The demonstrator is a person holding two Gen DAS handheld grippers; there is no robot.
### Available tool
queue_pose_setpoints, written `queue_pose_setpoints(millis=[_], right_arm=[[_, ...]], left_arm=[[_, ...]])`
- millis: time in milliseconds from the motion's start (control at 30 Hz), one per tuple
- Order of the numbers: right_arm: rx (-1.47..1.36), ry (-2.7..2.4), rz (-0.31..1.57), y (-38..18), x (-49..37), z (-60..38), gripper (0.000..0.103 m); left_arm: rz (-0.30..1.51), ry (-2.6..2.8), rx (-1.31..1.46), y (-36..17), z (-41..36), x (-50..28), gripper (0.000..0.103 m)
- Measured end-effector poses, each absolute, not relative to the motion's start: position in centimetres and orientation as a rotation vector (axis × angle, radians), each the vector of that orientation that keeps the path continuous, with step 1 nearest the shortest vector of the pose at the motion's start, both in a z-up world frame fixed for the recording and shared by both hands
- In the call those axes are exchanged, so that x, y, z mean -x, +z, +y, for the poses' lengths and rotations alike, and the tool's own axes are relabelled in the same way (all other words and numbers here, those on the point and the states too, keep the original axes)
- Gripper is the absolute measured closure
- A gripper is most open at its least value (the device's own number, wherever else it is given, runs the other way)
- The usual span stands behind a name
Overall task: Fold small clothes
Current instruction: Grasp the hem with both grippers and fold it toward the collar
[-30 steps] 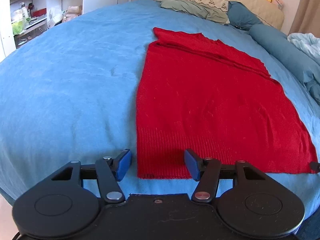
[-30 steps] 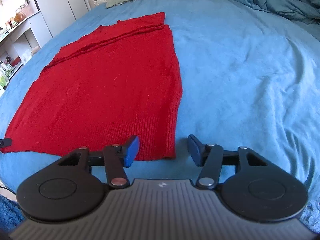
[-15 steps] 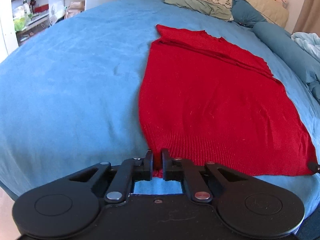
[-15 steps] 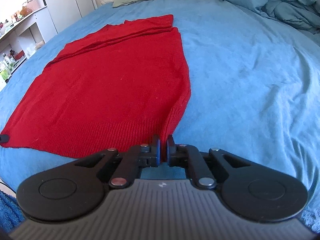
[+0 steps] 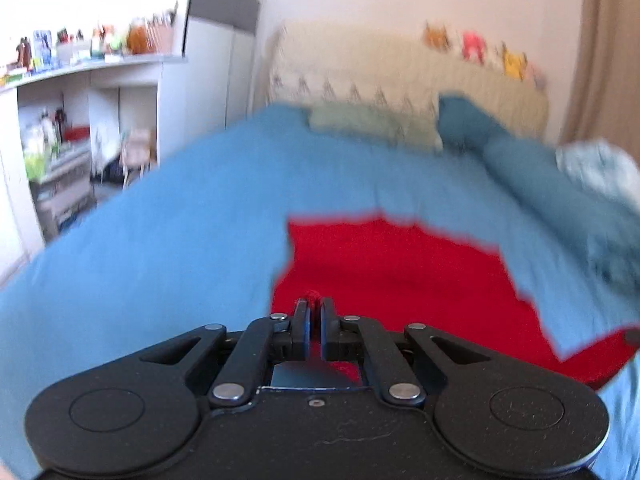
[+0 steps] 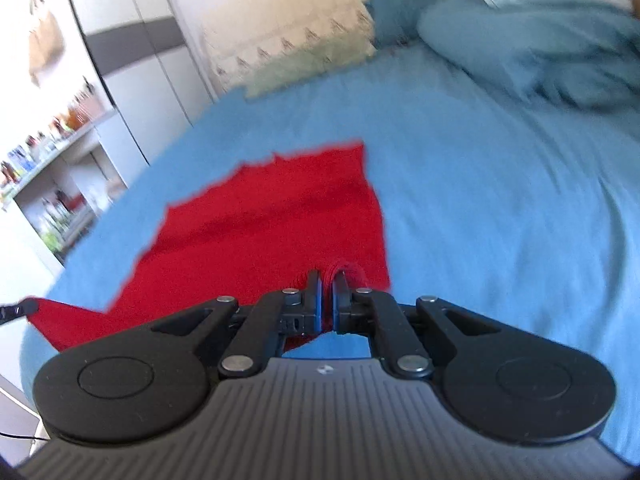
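At 6 o'clock of each view, the left tool (image 5: 314,307) and right tool (image 6: 327,280) are pinching hem corners of the red knit (image 5: 400,268), lying on the bed (image 5: 160,240). Thin bites are risking slippage, dropping one corner and skewing the fold.

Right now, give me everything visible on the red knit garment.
The red knit garment looks like a soft, plain knit with a ribbed hem. It lies on the blue bedspread, near edge lifted. Left hand-held gripper and right hand-held gripper are each shut on a hem corner. Motion blur hides finer detail.
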State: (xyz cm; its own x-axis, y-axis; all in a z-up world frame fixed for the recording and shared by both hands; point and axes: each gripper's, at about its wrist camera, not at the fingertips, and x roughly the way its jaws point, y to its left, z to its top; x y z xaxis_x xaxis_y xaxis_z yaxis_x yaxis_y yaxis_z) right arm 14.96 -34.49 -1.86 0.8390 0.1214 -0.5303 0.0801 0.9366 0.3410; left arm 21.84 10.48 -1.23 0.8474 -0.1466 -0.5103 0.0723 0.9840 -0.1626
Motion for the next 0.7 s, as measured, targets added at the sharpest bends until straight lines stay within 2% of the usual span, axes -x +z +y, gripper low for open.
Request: queue_pose_setpoints(millis=[167,300,467,567,700], right_arm=[[-0.372,0.048,0.521,2.8,-26.0,-36.3,0.083],[-0.354,0.005,0.557,3.3,-37.3,-37.5,0.083],[-0.278,-0.045,0.634,-1.9,-48.2,-37.7,0.083],[-0.259,-0.066,0.668,-6.1,-51.8,-37.6,0.083],[-0.222,-0.08,0.689,-9.9,-54.2,-37.4,0.083]], left_arm=[[0.451,-0.08,0.165,3.0,8.0,-33.4,0.099],[0.447,-0.027,0.105,2.9,5.4,-42.8,0.099],[0.535,0.046,0.022,-3.0,3.1,-52.9,0.099],[0.6,0.085,-0.049,-8.0,2.0,-56.0,0.099],[0.639,0.103,-0.059,-11.7,1.7,-57.7,0.099]])
